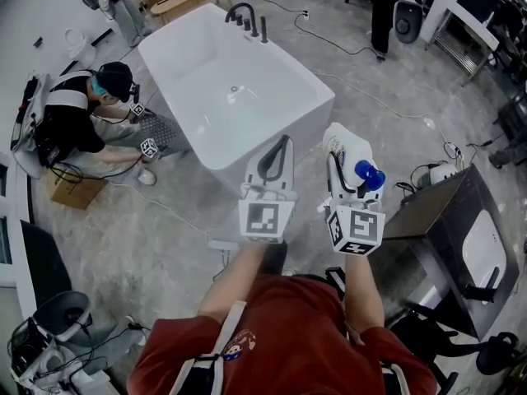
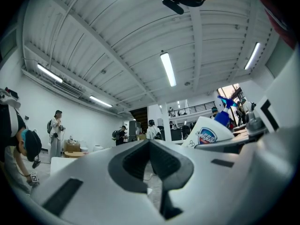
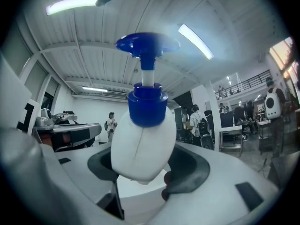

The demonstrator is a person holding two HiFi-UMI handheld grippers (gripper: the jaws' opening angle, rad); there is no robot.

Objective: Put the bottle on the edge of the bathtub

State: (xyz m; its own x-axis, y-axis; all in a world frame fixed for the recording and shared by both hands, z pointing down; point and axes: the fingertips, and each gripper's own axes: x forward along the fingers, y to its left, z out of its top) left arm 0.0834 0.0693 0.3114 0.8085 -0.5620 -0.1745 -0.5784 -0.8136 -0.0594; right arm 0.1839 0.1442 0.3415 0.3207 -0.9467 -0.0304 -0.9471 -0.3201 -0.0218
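Observation:
The white bathtub (image 1: 306, 81) stands on the grey floor ahead of me. My right gripper (image 1: 344, 169) is shut on a white bottle (image 1: 344, 141) with a blue pump cap (image 1: 370, 174), held in the air just off the tub's near right corner. In the right gripper view the bottle (image 3: 143, 146) stands upright between the dark pads (image 3: 193, 168), with its blue pump (image 3: 147, 43) on top. My left gripper (image 1: 275, 160) hovers beside it, near the tub's near edge, shut and holding nothing. The left gripper view also shows the bottle (image 2: 208, 135) at its right.
A black faucet (image 1: 245, 15) sits on the tub's far rim. A person (image 1: 78, 113) crouches left of the tub beside a cardboard box (image 1: 74, 192). A dark cabinet (image 1: 440, 212) stands at the right. Cables trail across the floor (image 1: 354, 48).

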